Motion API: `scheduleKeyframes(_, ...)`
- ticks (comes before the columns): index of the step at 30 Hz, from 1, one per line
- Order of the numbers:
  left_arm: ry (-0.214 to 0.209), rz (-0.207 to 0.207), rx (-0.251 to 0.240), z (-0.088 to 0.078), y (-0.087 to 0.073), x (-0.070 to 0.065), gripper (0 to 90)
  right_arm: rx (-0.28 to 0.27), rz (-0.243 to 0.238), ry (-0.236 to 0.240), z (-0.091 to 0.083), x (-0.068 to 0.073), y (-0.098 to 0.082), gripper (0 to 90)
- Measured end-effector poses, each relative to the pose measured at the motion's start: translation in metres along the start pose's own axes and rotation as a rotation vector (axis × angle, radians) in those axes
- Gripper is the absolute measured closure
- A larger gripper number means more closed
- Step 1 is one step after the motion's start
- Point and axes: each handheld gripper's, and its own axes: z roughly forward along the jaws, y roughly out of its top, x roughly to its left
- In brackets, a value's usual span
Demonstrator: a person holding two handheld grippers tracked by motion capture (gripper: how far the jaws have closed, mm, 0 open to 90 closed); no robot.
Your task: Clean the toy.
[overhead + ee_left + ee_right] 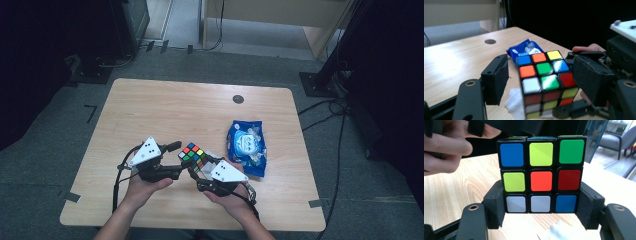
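A scrambled Rubik's cube (193, 154) hangs just above the wooden table (165, 107) between both hand-held grippers. In the right gripper view my right gripper (541, 202) is shut on the cube (541, 177), its two pads pressing the sides of the bottom row. My left gripper (177, 159) comes in from the left. In the left gripper view the cube (544, 72) stands between the jaws of the left gripper (540, 65). The left pad (496, 80) stands clear of it with a visible gap, so this gripper is open.
A blue snack packet (246, 146) lies right of the cube, also in the left gripper view (524, 48). A white tissue (514, 102) lies under the cube. A round cable hole (238, 99) sits at the table's far side. Cables and stands surround the table.
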Motion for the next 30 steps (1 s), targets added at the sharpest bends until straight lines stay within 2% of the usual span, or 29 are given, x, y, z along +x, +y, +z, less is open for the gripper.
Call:
scheduleKeyframes(2, -0.029, -0.02, -0.018, -0.005, 0.0, 0.005, 27.8, 0.007, 0.038, 0.007, -0.002, -0.007, 0.0, 35.5)
scheduleKeyframes(4, -0.013, 0.004, -0.01, -0.007, -0.001, 0.007, 19.3, 0.023, 0.062, 0.005, -0.004, -0.015, 0.0, 35.4)
scheduleKeyframes(6, 0.062, 0.076, 0.037, -0.003, -0.005, 0.005, 15.0, 0.043, 0.089, 0.01, -0.007, -0.023, 0.001, 35.4)
scheduleKeyframes(7, 0.09, 0.109, 0.06, 0.0, -0.008, 0.004, 13.9, 0.057, 0.121, 0.026, -0.011, -0.03, 0.004, 35.4)
scheduleKeyframes(13, 0.146, 0.281, 0.153, 0.018, -0.03, -0.002, 13.5, 0.098, 0.155, 0.044, -0.017, -0.038, 0.015, 35.4)
scheduleKeyframes(17, 0.19, 0.383, 0.197, 0.026, -0.039, -0.007, 13.6, 0.154, 0.228, 0.088, -0.02, -0.04, 0.026, 35.3)
scheduleKeyframes(19, 0.207, 0.429, 0.211, 0.029, -0.042, -0.01, 13.8, 0.165, 0.248, 0.106, -0.021, -0.04, 0.031, 35.3)
scheduleKeyframes(23, 0.221, 0.485, 0.214, 0.032, -0.045, -0.014, 13.8, 0.208, 0.295, 0.141, -0.02, -0.037, 0.037, 35.3)
scheduleKeyframes(27, 0.226, 0.521, 0.197, 0.031, -0.045, -0.017, 13.9, 0.257, 0.34, 0.168, -0.016, -0.034, 0.039, 35.3)
scheduleKeyframes(30, 0.218, 0.54, 0.184, 0.03, -0.046, -0.02, 15.2, 0.288, 0.353, 0.189, -0.011, -0.032, 0.036, 35.2)
